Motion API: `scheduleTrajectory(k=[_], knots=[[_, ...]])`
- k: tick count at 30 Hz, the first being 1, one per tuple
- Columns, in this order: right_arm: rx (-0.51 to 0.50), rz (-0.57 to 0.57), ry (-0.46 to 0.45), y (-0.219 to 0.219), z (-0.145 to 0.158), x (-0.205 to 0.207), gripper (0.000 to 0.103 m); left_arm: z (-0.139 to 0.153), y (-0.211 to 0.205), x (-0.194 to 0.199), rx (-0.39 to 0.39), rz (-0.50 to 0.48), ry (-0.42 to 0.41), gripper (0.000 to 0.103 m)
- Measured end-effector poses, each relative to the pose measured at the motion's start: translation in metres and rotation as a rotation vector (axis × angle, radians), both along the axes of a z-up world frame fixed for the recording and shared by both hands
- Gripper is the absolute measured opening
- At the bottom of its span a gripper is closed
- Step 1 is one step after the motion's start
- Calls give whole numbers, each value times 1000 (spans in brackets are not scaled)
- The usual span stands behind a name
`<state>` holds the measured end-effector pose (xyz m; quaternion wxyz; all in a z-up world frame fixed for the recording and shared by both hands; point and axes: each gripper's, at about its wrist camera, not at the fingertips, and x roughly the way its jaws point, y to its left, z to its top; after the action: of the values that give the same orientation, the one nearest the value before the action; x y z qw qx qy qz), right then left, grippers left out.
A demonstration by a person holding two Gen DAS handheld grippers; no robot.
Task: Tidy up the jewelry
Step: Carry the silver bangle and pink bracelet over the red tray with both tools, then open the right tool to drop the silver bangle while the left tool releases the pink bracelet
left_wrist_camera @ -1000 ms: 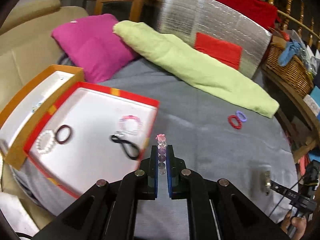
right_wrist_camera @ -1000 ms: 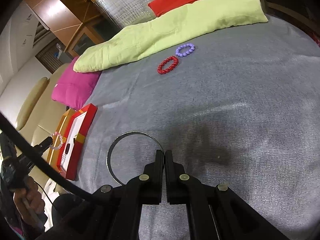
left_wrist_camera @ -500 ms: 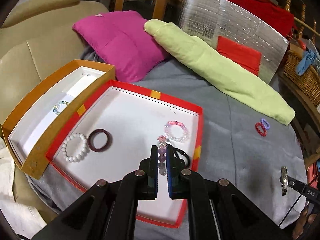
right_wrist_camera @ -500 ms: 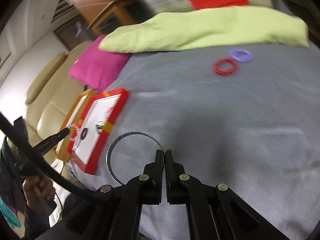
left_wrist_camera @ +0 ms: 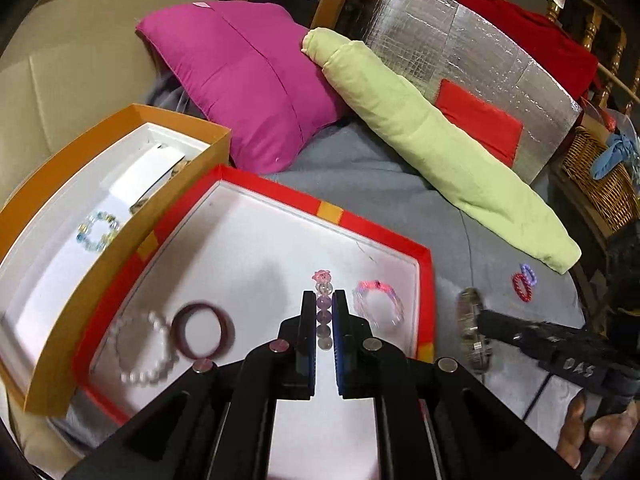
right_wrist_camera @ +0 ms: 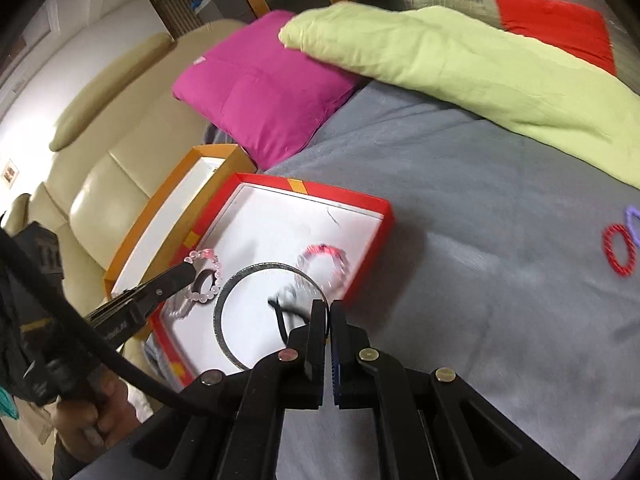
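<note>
Grey blanket [right_wrist_camera: 460, 240] covers the bed; magenta cushion [left_wrist_camera: 244, 92] and green pillow [left_wrist_camera: 432, 148] lie at its far edge. Orange box [left_wrist_camera: 120, 216] sits just beside the red-rimmed tray [left_wrist_camera: 328, 210], walls touching. In the tray: pearl bracelet [left_wrist_camera: 140, 350] touching maroon bangle [left_wrist_camera: 204, 330], clear-pink bracelet [left_wrist_camera: 378, 298] near the right wall. Left tongs [left_wrist_camera: 324, 312] clamped on a pink-and-purple bead bracelet [left_wrist_camera: 323, 308], held above the tray's white floor. Right tongs [right_wrist_camera: 329, 320] closed on a thin silver bangle [right_wrist_camera: 240, 292], over the tray's near-right corner. Red bead bracelet [right_wrist_camera: 618, 250] and purple one [right_wrist_camera: 632, 224] lie touching on the blanket, well apart from the tray.
</note>
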<state>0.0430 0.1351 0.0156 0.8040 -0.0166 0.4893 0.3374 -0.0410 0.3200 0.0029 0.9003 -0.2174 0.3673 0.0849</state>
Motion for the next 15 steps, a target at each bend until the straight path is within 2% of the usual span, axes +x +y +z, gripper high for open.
scheduleTrajectory(k=[8, 15], knots=[[-101, 9, 11, 56, -25, 27, 3, -18, 37, 35, -51, 11, 17, 8], [-153, 16, 17, 84, -43, 40, 3, -31, 51, 48, -32, 40, 59, 8]])
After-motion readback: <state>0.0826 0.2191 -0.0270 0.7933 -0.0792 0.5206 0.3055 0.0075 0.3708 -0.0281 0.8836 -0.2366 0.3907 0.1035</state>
